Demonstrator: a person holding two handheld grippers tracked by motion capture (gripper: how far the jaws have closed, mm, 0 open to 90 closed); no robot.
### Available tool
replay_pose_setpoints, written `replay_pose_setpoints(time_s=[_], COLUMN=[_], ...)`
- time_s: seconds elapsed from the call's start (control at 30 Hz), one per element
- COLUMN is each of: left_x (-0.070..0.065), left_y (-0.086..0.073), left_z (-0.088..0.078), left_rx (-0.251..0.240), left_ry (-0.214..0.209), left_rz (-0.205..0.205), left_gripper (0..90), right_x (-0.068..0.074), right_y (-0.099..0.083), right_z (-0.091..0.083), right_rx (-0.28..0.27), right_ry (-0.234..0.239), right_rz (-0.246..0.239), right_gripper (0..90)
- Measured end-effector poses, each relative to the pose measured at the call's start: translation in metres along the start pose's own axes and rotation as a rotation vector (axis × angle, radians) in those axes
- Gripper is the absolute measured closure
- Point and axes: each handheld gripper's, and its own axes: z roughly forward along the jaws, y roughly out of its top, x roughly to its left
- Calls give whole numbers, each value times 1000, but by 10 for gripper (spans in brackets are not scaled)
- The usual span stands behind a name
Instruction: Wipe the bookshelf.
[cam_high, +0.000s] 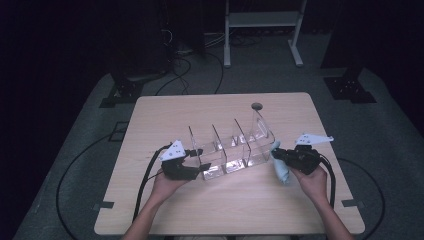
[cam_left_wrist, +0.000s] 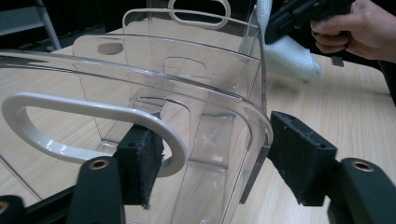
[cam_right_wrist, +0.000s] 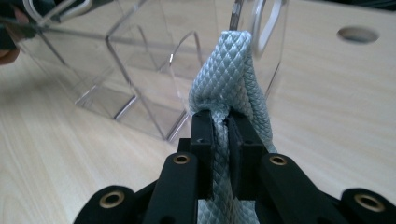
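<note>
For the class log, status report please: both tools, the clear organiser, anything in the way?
Left tool astride the clear organiser end wall, pads not pressing. Right tool shut on pale blue cloth, beside organiser's far end. Nothing in the way.

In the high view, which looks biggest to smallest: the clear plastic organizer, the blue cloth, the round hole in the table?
1. The clear plastic organizer, by far the largest.
2. The blue cloth, a small bunch hanging from the right gripper.
3. The round hole, smallest, though it lies farther from the camera.

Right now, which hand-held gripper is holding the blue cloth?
The right hand-held gripper: its jaws pinch the blue cloth. The left hand-held gripper straddles the clear organizer's end instead.
</note>
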Motion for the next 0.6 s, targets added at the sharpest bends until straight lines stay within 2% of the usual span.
replay_pose_setpoints(time_s=[0.1,0.27,0.33,0.43,0.5,0.6], left_x=[0,-3,-5,-9,-11,-13], left_y=[0,1,1,0,-1,0], left_z=[0,-1,-2,-2,-3,-3], left_rx=[-2,2,1,0,0,5], left_ry=[0,-23,-38,-31,-26,-23], left_rz=[-1,1,3,7,11,4], left_gripper=[417,444,456,460,460,460], right_x=[-3,-11,-16,-21,-21,-17], right_y=[3,-8,-17,-24,-22,-13], right_z=[3,17,28,38,35,21], right_rx=[1,20,56,89,82,26], right_ry=[-13,-24,-27,-16,-18,-21], right_rz=[-7,30,57,83,78,60], right_gripper=[815,815,815,815,815,815])
